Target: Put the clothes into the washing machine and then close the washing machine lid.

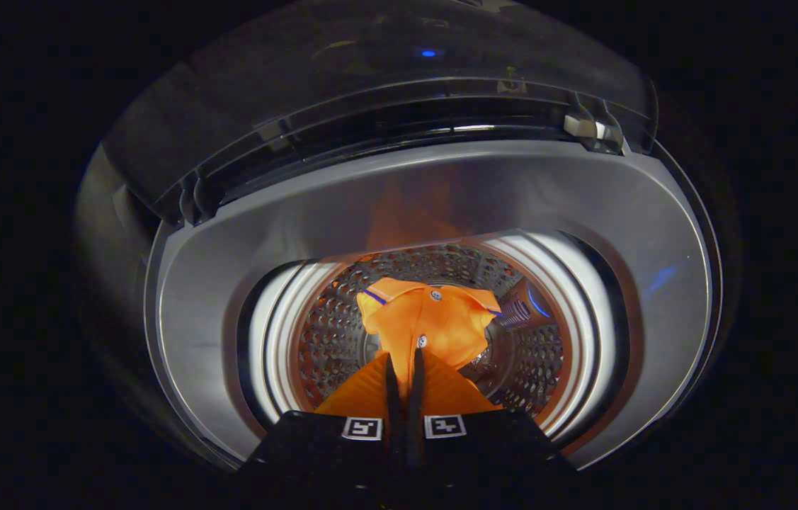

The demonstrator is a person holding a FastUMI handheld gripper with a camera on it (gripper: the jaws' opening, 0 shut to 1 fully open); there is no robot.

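An orange polo shirt (434, 322) with a collar and buttons hangs down into the perforated steel drum (331, 340) of the top-loading washing machine. My gripper (404, 360) is shut on the shirt's fabric, with both fingers pressed close together on a fold just above the drum's mouth. The shirt's collar end dangles beyond the fingertips, deeper in the drum. The washing machine's lid (370, 78) stands raised open beyond the tub opening.
A grey plastic rim (193, 319) rings the drum's mouth, with a white inner ring (275, 333) inside it. A lid hinge (593, 127) sits at the far right of the opening. The surroundings are dark.
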